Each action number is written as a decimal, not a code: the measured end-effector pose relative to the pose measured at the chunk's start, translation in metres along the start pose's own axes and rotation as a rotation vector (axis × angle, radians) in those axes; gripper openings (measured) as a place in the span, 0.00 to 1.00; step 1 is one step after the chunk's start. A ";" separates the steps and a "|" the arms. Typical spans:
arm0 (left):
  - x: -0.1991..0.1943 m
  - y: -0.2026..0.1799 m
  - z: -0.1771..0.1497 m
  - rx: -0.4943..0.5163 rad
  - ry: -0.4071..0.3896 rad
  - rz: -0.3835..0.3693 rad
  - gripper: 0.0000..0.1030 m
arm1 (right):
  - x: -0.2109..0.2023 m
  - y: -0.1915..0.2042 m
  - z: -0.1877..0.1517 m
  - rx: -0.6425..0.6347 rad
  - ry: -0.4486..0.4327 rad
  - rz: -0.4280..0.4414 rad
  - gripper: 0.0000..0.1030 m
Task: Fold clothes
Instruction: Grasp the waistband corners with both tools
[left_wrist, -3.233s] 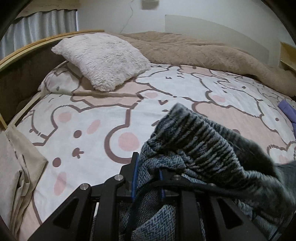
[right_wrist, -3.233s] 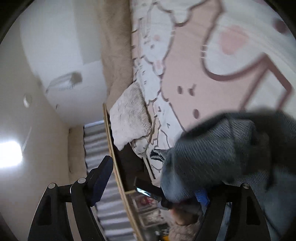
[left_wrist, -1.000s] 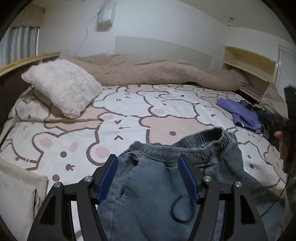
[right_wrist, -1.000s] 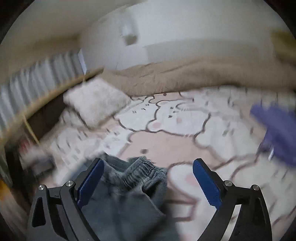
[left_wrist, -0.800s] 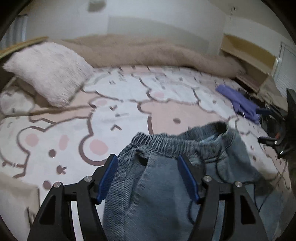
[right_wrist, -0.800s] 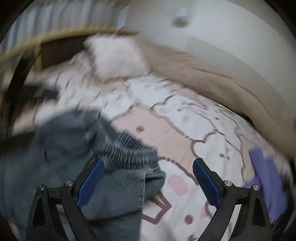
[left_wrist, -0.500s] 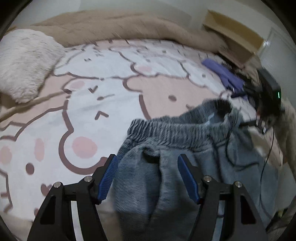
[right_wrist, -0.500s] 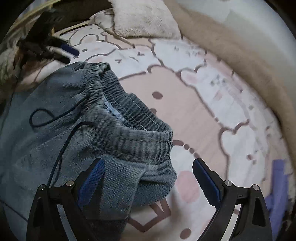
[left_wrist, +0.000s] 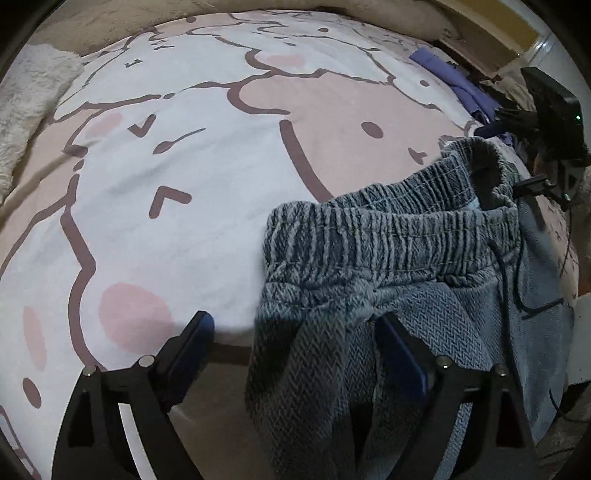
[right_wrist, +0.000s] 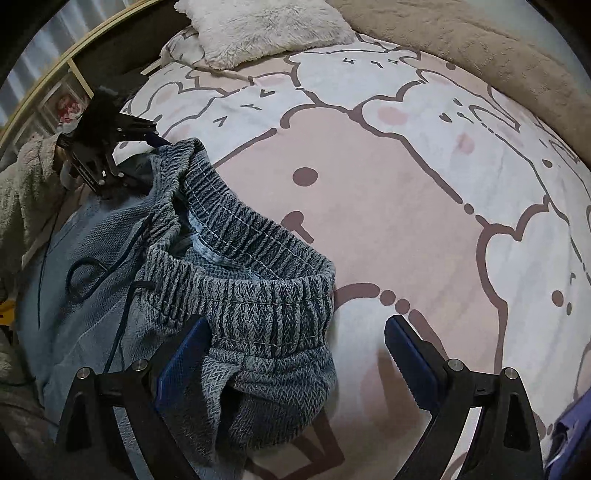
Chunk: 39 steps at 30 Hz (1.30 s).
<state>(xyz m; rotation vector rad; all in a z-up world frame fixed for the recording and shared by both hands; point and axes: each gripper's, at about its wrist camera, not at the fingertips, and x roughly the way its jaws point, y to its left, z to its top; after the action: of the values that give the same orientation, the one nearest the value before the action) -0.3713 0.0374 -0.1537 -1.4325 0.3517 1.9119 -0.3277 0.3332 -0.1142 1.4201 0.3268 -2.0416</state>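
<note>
Trousers (left_wrist: 388, 258) waistband runs crosswise between my tongs. Left tongs (left_wrist: 295, 354) opening, corner inside, unpinched; right tongs (right_wrist: 295, 354) apart, opposite corner inside.

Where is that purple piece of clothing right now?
In the left wrist view the purple garment lies at the upper right, on the far edge of the bear-print bedsheet, beyond the grey-blue pants and beside the other gripper.

I am losing the legs of the grey-blue trousers (left_wrist: 406, 258) below the bottom edge in both wrist views. Their fabric is covering the inner face of my left gripper's (left_wrist: 295, 343) right finger. The purple garment (right_wrist: 569, 439) is running off the right wrist frame, so I cannot identify it.
</note>
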 end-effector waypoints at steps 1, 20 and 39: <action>-0.004 -0.004 -0.003 -0.010 -0.007 -0.001 0.57 | 0.000 -0.001 0.000 0.004 -0.001 0.004 0.93; -0.107 -0.006 -0.161 -0.464 -0.216 0.230 0.10 | -0.044 0.058 0.021 -0.151 -0.166 0.015 0.93; -0.094 0.008 -0.174 -0.557 -0.304 0.198 0.10 | 0.072 0.052 0.049 0.094 -0.077 0.089 0.42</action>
<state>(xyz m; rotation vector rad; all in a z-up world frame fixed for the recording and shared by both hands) -0.2383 -0.1068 -0.1293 -1.4431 -0.2115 2.4774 -0.3490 0.2416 -0.1528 1.3815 0.1343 -2.0558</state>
